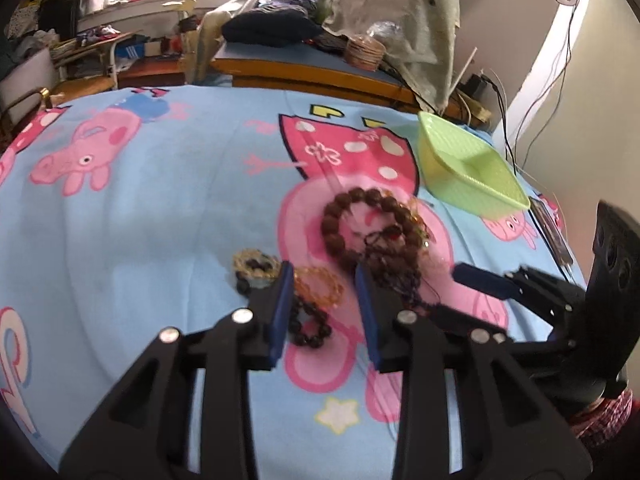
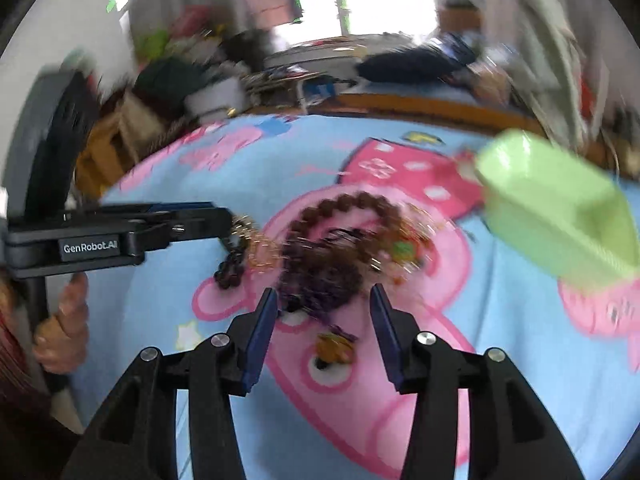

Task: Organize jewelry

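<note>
Both grippers hang over the bracelets (image 1: 372, 232), fingers spread: left gripper (image 1: 324, 276) straddles an amber one (image 1: 320, 286), right gripper (image 2: 324, 300) straddles the dark tangle (image 2: 320, 276).

Left gripper (image 1: 325, 276) jaws apart over amber bracelet (image 1: 320, 286) — green basket (image 1: 472, 168) beyond

A heap of bead bracelets (image 1: 372, 236) lies on the bed sheet (image 1: 140, 220), with a basket (image 1: 472, 168) behind it to the right, apart from it. Left of the heap lie three smaller bracelets (image 1: 288, 284), touching one another. The left gripper (image 1: 324, 280) straddles one of these, and the right gripper (image 2: 324, 300) stands just before the heap.
</note>
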The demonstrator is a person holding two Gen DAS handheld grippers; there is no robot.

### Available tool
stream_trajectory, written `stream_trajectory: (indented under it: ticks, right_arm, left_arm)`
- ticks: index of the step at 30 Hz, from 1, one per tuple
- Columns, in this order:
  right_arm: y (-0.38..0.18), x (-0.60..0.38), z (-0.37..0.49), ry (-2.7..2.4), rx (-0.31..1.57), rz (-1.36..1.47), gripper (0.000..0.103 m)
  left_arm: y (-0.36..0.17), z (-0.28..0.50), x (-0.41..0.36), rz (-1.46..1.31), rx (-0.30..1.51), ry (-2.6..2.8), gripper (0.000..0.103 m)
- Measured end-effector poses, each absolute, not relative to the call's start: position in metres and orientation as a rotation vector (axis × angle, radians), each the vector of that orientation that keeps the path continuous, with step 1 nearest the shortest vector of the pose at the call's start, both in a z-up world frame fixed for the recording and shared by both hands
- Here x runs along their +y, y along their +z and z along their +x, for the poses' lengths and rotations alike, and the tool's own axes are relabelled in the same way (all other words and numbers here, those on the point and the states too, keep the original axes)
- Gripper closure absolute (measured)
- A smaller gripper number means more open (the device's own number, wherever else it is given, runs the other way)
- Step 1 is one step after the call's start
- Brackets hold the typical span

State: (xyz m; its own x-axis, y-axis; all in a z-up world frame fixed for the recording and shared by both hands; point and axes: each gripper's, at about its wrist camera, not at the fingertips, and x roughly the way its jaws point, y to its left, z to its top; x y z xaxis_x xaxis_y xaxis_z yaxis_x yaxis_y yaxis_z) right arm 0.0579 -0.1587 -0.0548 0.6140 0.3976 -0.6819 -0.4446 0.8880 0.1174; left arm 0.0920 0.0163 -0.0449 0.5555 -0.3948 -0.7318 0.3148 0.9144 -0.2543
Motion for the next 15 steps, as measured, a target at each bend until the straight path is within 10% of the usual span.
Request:
stream_trajectory:
  ticks: [2,12,15]
  right_arm:
    - [-0.057,-0.143,0.06,0.493,0.765,-0.132,0.103]
    - [-0.043,-0.163,0.083,0.598,0.81,0.102,0.103]
    - [-0.017,-0.174,0.077,0.637,0.768,0.162,0.103]
  left_arm:
    - [-0.046,0.091,0.017,-0.106,0.89,-0.419,0.073]
    - [-0.041,0.074,0.021,-0.083,0.847,-0.451,0.072]
    - [-0.032,0.064,0.011,-0.037,0.775,-0.479,0.051]
